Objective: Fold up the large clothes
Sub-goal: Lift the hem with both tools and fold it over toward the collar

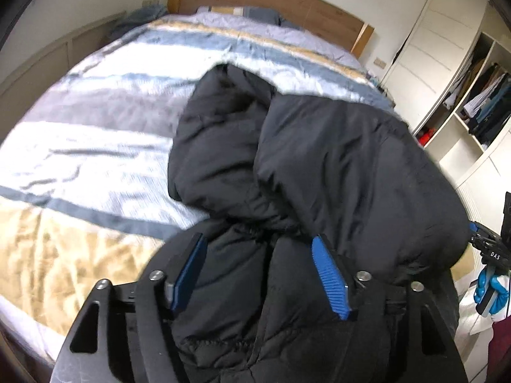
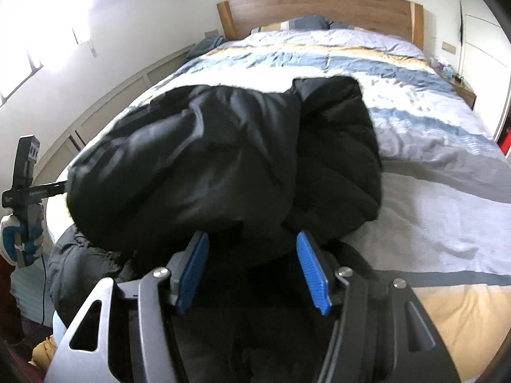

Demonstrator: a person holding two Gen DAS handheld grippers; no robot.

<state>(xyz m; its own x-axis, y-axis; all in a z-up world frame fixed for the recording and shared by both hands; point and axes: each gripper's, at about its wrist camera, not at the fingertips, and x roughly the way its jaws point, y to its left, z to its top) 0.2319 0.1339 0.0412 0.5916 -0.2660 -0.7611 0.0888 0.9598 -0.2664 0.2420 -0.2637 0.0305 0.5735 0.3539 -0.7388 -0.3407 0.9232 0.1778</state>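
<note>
Black padded jacket (image 1: 319, 159) lies bunched on the striped bed cover (image 1: 95, 146), near the foot of the bed, its near edge reaching in between both sets of jaws. Left gripper (image 1: 258, 249): jaws spread apart, with jacket fabric lying between the blue pads (image 1: 329, 281), apparently unclamped. Right gripper (image 2: 252, 245): jaws likewise apart, dark fabric between them; blur prevents confirming contact. A gloved hand (image 1: 490, 290) grips the right unit's handle.
</note>
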